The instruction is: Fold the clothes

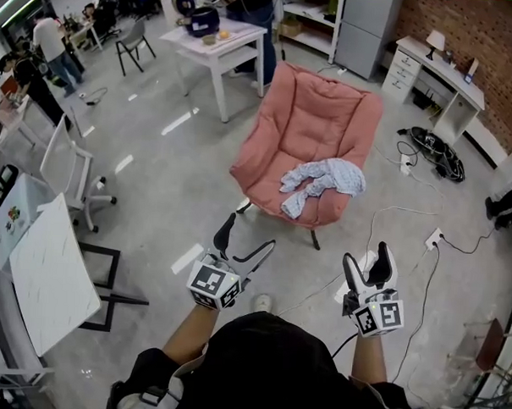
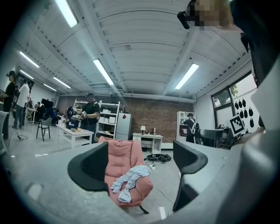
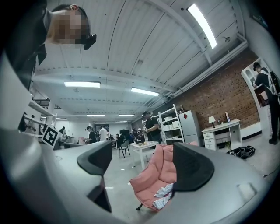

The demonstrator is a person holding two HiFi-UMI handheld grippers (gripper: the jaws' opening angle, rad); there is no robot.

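Observation:
A crumpled pale blue checked garment [image 1: 323, 181] lies on the seat of a pink padded armchair [image 1: 306, 129] in the middle of the floor. Both grippers hang in the air well short of the chair, touching nothing. My left gripper [image 1: 248, 237] is open, with its jaws spread wide and empty. My right gripper [image 1: 368, 257] is open too, nothing between its jaws. In the left gripper view the garment [image 2: 129, 178] and the armchair [image 2: 120, 157] show between the jaws of the left gripper [image 2: 139, 164]. The right gripper view shows the garment [image 3: 164, 192] partly behind the right jaw of the right gripper [image 3: 142, 164].
A white table [image 1: 220, 45] with a dark pot stands behind the chair, a person beside it. A white desk [image 1: 435, 76] lines the brick wall at right. Cables [image 1: 432, 148] and a power strip [image 1: 432, 239] lie on the floor. A white chair [image 1: 67, 166] and a white panel [image 1: 50, 271] are at left.

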